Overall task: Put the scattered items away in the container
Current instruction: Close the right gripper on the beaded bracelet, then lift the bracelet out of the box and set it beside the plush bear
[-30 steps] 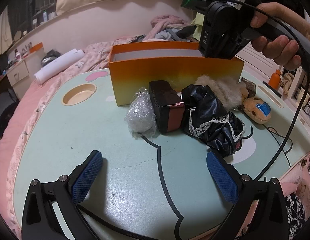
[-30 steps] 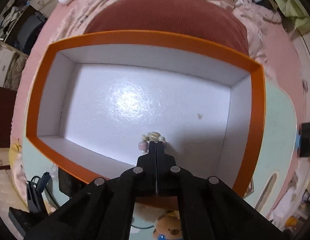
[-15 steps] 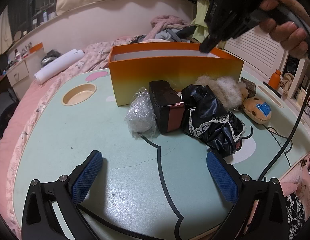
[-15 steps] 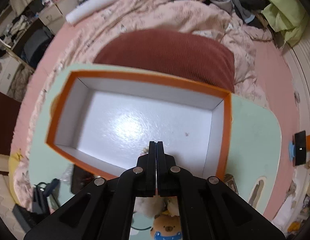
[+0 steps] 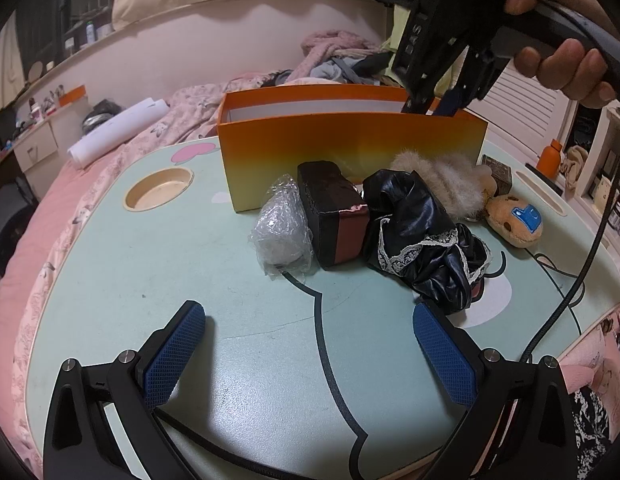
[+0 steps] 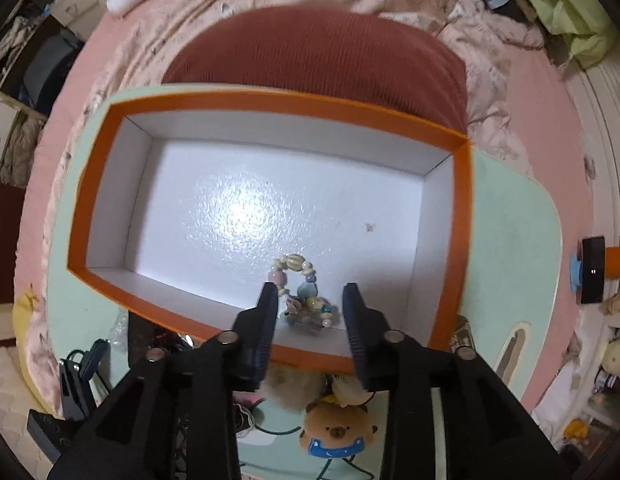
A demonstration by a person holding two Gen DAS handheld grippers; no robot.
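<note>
The green tabletop (image 5: 158, 288) has lots of bare room near its front edge and left side. The orange box (image 5: 349, 148) stands toward the far edge. Its white floor is mostly bare. Right against the box's front wall sit a black cloth (image 5: 421, 232), a dark block (image 5: 333, 216), a fluffy thing (image 5: 441, 180), a plastic bag (image 5: 282, 232) and a small bear toy (image 5: 513, 220). A bead bracelet (image 6: 304, 292) lies inside the box by its near wall. The right claw (image 6: 310, 300) hangs over it, opening, not touching the beads. The left claw (image 5: 310, 344) is wide and holds nothing.
</note>
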